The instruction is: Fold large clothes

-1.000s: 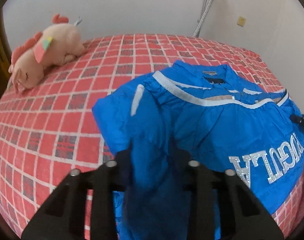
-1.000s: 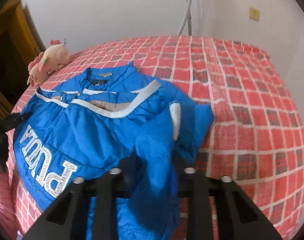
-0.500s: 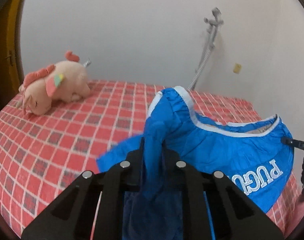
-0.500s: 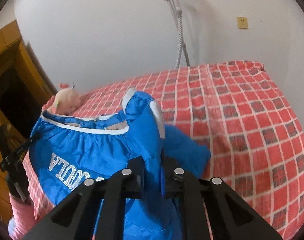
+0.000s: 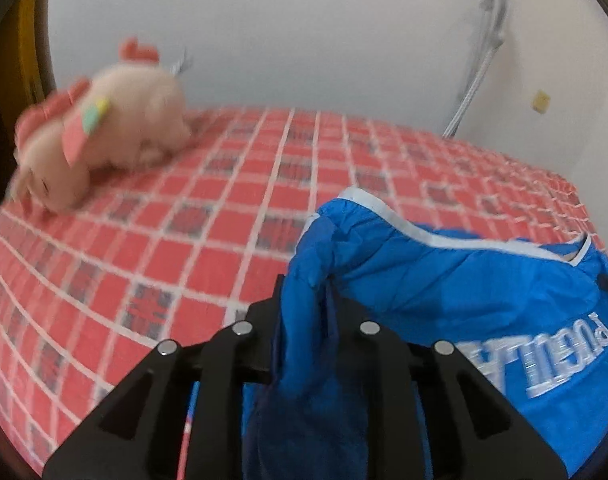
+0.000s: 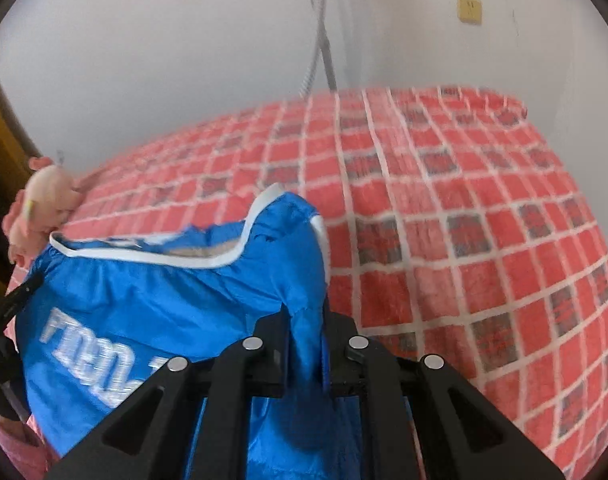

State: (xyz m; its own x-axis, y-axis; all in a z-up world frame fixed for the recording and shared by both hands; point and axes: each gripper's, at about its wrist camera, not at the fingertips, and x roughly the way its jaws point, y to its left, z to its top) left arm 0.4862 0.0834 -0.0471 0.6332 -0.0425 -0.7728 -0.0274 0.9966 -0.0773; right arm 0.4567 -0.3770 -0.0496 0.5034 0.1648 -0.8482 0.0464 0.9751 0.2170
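A blue jacket [image 5: 444,276] with white trim and silver lettering hangs lifted above the red checked bed [image 5: 208,216]. My left gripper [image 5: 310,300] is shut on a bunched fold of it at its left side. In the right wrist view the same jacket [image 6: 164,292] stretches to the left, and my right gripper [image 6: 304,320] is shut on its right-hand fold. The fabric is held taut between both grippers. The other gripper's black tip [image 6: 18,296] shows at the far left edge of the jacket.
A pink plush toy [image 5: 104,120] lies at the bed's far left corner, also in the right wrist view [image 6: 44,196]. A white wall with a metal hose [image 6: 320,40] and a yellow socket [image 6: 469,9] stands behind the bed. Wooden furniture [image 6: 0,152] is at left.
Both grippers have lifted the jacket off the bed and carried it forward and lower again; the jacket, spread flat a second ago, now hangs bunched between them.
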